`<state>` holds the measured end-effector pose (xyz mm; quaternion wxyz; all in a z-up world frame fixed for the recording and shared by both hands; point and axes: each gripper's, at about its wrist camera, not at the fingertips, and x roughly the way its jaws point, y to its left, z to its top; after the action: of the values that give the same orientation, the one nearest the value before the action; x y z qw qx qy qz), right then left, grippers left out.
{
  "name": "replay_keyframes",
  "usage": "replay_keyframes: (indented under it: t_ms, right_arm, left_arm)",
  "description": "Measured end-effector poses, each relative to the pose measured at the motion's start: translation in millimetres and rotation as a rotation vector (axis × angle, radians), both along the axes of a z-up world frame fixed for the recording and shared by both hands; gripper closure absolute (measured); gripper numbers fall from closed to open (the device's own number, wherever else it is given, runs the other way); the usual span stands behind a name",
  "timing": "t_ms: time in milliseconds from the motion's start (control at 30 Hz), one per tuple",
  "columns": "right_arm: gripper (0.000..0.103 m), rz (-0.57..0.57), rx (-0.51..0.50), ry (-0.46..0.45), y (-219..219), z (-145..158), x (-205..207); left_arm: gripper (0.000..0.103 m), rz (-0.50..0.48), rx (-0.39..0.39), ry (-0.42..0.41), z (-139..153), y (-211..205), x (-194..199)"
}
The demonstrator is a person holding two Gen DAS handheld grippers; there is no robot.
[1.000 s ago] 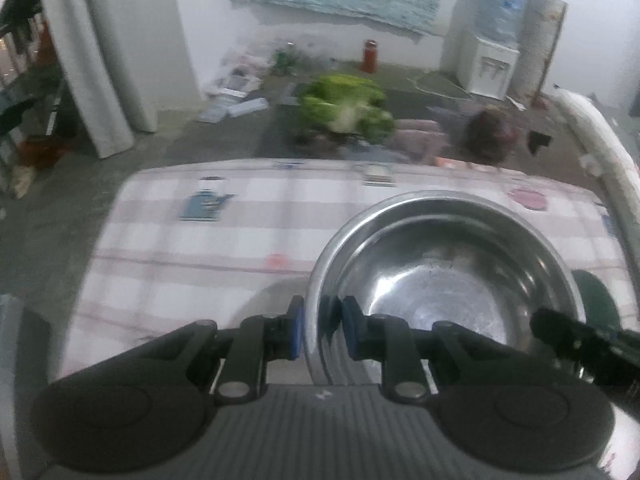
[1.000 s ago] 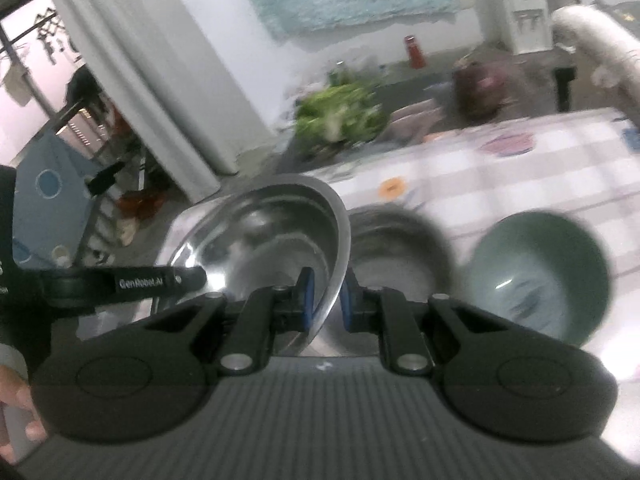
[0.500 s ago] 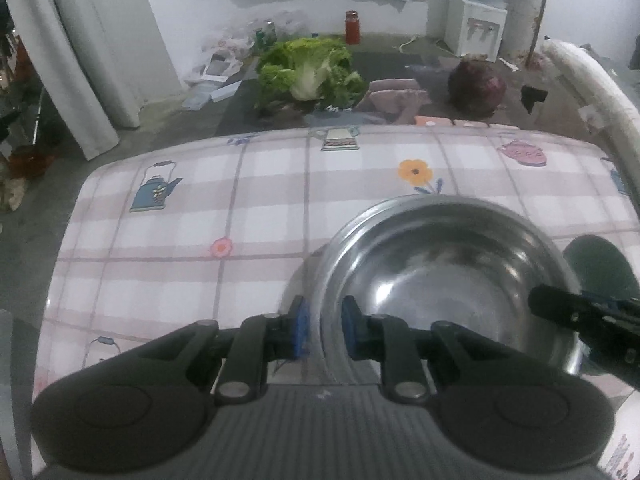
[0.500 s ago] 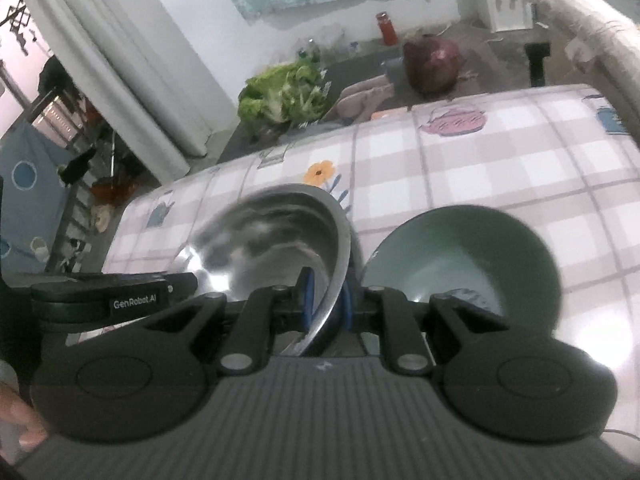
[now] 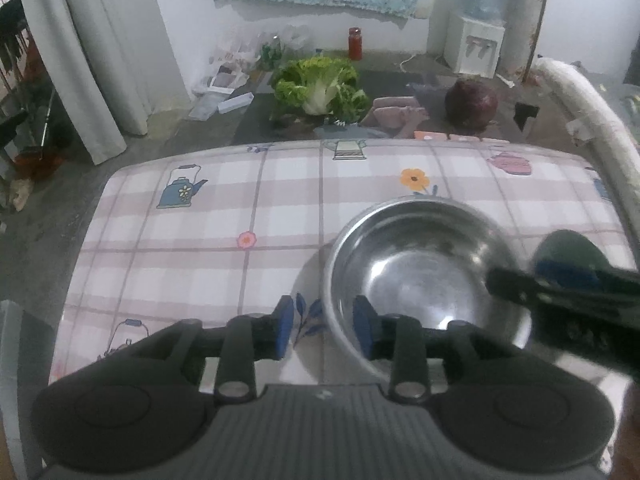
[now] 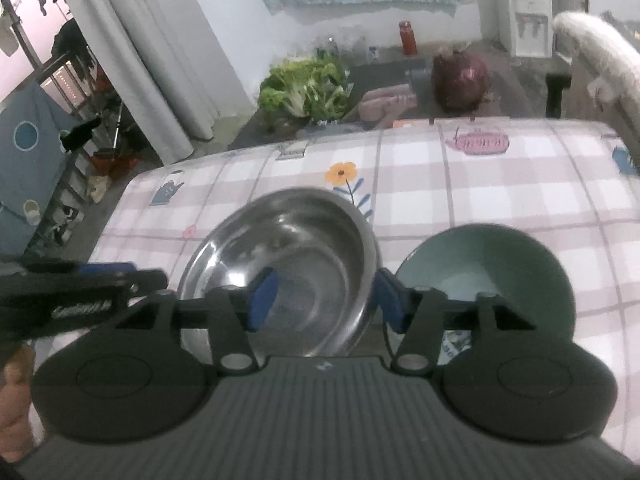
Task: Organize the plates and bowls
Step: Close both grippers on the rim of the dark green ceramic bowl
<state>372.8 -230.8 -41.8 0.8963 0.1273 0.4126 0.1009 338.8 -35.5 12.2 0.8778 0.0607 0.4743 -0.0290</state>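
A steel bowl (image 5: 424, 276) (image 6: 288, 264) rests on the checked tablecloth (image 5: 200, 248), close beside a green bowl (image 6: 484, 264) on its right. My left gripper (image 5: 324, 328) straddles the steel bowl's left rim. Its jaws are opening and the blue pads stand clear of the metal. My right gripper (image 6: 326, 300) straddles the right rim, its jaws also opening, one pad inside the bowl and one between the two bowls. In the left wrist view the right gripper (image 5: 560, 284) hides part of the green bowl (image 5: 568, 240). I cannot tell whether another bowl lies under the steel one.
The table's far half (image 6: 480, 184) is bare printed cloth. Beyond its far edge, on the floor, lie a lettuce head (image 5: 320, 88), a purple cabbage (image 5: 472, 104) and packages. A curtain hangs at the left. A hand (image 6: 12, 400) shows at the lower left.
Both grippers lowered the tilted steel bowl over a second steel bowl beside the green one. Both pairs of pads, shut on the rim before, have since spread apart.
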Motion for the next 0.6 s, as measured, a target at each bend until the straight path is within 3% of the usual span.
replay_keyframes:
  t_ms: [333, 467, 600]
  right_arm:
    - [0.044, -0.017, 0.023, -0.097, -27.4, 29.8, -33.2]
    - [0.046, -0.09, -0.001, -0.085, -67.4, 31.5, -48.5]
    - [0.055, -0.126, -0.033, -0.044, -96.9, 21.1, -56.7]
  left_arm:
    - [0.049, -0.111, -0.079, -0.03, 18.5, -27.6, -53.6]
    - [0.046, -0.156, -0.167, -0.061, 17.5, -54.2, -73.5]
    - [0.046, -0.175, -0.197, -0.09, 4.8, -88.8, -81.8]
